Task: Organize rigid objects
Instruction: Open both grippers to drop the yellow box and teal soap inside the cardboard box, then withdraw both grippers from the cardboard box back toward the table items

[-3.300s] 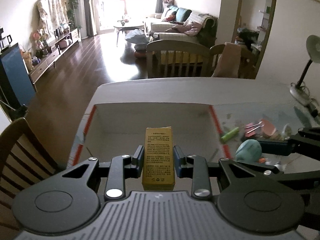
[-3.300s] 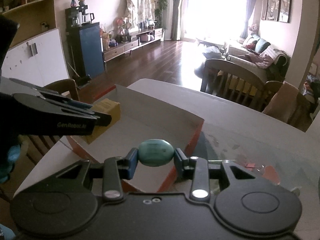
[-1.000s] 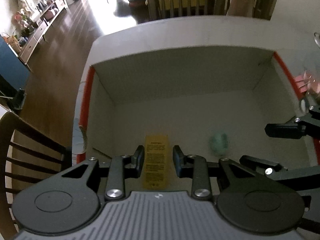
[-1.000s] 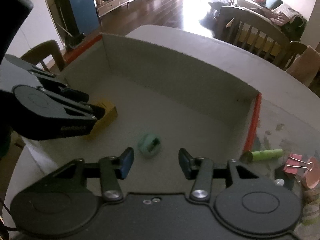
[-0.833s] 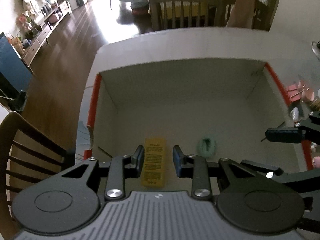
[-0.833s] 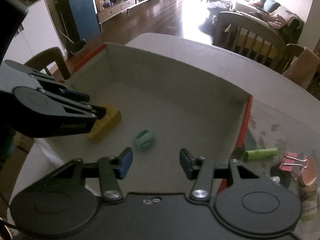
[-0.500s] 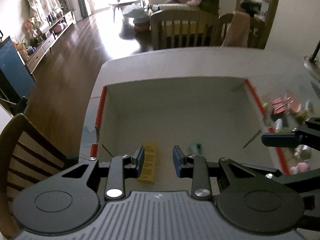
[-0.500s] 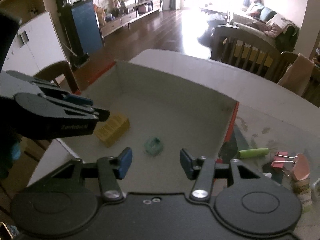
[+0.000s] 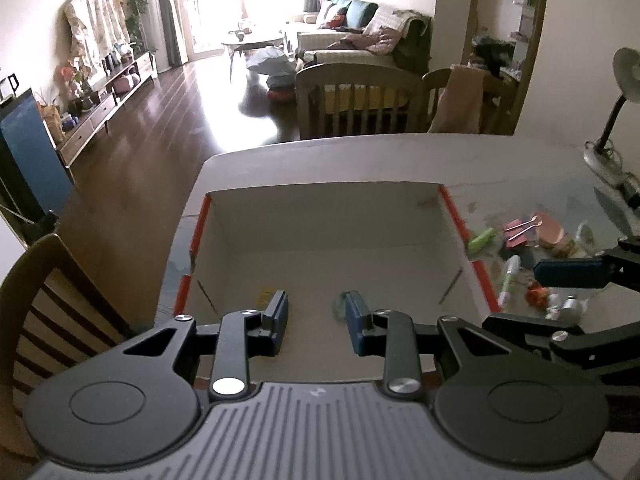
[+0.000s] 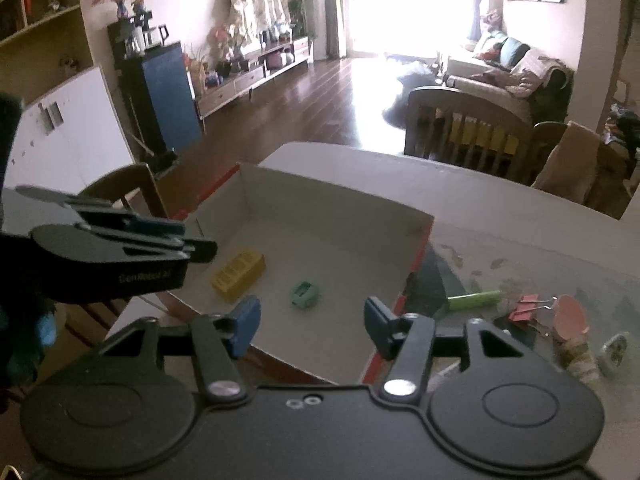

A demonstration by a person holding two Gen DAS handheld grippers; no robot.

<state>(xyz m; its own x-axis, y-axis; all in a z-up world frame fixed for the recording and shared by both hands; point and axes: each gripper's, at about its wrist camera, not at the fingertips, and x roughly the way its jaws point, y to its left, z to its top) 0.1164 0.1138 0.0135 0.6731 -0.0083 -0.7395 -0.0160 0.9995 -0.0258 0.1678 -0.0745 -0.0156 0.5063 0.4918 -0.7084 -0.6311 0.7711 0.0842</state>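
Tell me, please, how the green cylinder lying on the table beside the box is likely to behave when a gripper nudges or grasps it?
The green cylinder lies on its side on the smooth tabletop, so it will probably roll when nudged. It looks stiff and small, likely light. Its round, smooth-looking surface might slip between the pads.

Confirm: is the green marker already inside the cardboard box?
No. In the right wrist view the green marker lies on the table just outside the cardboard box, past its red-edged right wall.

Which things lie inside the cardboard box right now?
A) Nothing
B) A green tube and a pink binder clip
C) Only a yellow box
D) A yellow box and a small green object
D: the yellow box and the small green object lie on the floor of the cardboard box.
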